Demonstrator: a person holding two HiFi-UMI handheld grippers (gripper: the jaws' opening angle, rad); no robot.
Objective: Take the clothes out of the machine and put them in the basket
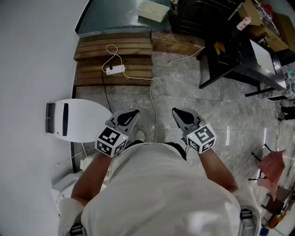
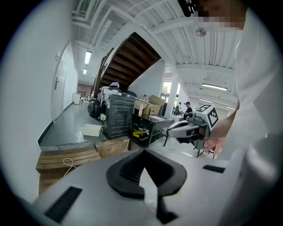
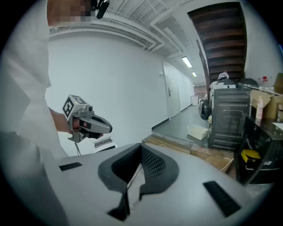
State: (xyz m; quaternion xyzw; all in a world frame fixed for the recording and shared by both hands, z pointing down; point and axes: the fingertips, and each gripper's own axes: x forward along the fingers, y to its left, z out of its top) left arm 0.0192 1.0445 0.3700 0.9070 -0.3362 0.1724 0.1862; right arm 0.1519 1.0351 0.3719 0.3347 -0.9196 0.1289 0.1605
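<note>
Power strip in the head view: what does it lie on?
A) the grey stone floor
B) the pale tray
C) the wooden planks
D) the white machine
C: the power strip lies on the brown wooden planks, above the edge where the grey floor begins.

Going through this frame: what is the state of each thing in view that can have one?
left gripper: shut, nothing between its jaws.
right gripper: shut, nothing between its jaws.
power strip: lying flat on the wooden planks.
white tray: upright, looks empty.
red cloth: draped and hanging, at the right edge.
</note>
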